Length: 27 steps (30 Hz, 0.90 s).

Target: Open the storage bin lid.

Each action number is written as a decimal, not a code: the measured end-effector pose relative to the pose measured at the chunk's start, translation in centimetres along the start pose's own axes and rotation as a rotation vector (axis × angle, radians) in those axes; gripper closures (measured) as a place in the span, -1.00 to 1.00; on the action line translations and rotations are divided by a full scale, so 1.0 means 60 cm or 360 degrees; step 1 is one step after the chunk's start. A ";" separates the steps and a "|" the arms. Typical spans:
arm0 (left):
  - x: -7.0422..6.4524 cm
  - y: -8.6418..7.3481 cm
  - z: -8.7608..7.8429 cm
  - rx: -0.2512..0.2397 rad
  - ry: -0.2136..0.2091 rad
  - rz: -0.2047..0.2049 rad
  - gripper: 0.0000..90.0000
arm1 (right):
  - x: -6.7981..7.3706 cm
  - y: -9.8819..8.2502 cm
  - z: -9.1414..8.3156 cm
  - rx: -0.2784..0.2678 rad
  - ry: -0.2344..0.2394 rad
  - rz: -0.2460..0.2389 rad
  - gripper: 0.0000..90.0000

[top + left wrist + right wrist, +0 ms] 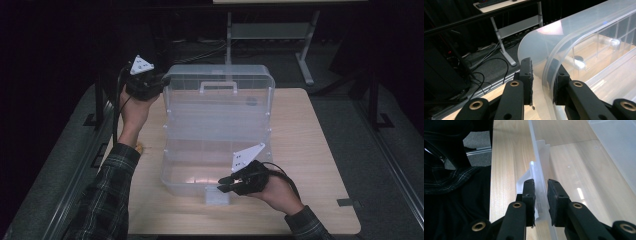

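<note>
Right gripper (223,186) at 6 o'clock clamps the box (218,131) front wall beside its latch (217,195). Left gripper (162,82) at 10 o'clock straddles the raised lid (220,82) corner — jaws nearly touching it, whether they press I cannot tell.

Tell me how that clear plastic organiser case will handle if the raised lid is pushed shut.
The clear case looks empty, so probably light and apt to slide on the table. Its thin lid may flex at the corner between the left tool. The right tool at the front wall should steady it; smooth plastic could slip.
</note>
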<state>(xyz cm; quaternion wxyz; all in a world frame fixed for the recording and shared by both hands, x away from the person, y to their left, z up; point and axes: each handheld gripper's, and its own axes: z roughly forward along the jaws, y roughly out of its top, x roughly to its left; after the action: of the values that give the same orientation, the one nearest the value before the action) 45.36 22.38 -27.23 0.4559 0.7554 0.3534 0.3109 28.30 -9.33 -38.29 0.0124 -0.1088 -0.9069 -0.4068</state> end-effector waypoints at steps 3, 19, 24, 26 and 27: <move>0.002 0.001 0.004 0.0006 0.0003 -0.0006 0.68 | 0.000 0.000 0.000 -0.0003 0.0000 -0.0005 0.70; 0.010 0.007 0.032 0.0058 0.0068 0.0019 0.87 | 0.001 0.000 0.000 -0.0004 -0.0004 -0.0014 0.71; 0.011 0.012 0.038 0.0093 0.0071 0.0034 0.89 | 0.001 -0.001 0.000 -0.0004 -0.0004 -0.0015 0.71; 0.012 0.012 0.039 0.0093 0.0069 0.0031 0.89 | 0.001 -0.001 0.000 -0.0004 -0.0004 -0.0015 0.71; 0.013 0.012 0.041 0.0091 0.0066 0.0013 0.89 | 0.001 -0.001 0.000 -0.0004 -0.0004 -0.0016 0.71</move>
<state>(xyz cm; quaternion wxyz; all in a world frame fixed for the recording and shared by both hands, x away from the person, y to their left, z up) 47.88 21.62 -27.44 0.4256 0.7628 0.3685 0.3181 28.20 -9.35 -38.30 0.0091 -0.1049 -0.9070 -0.4077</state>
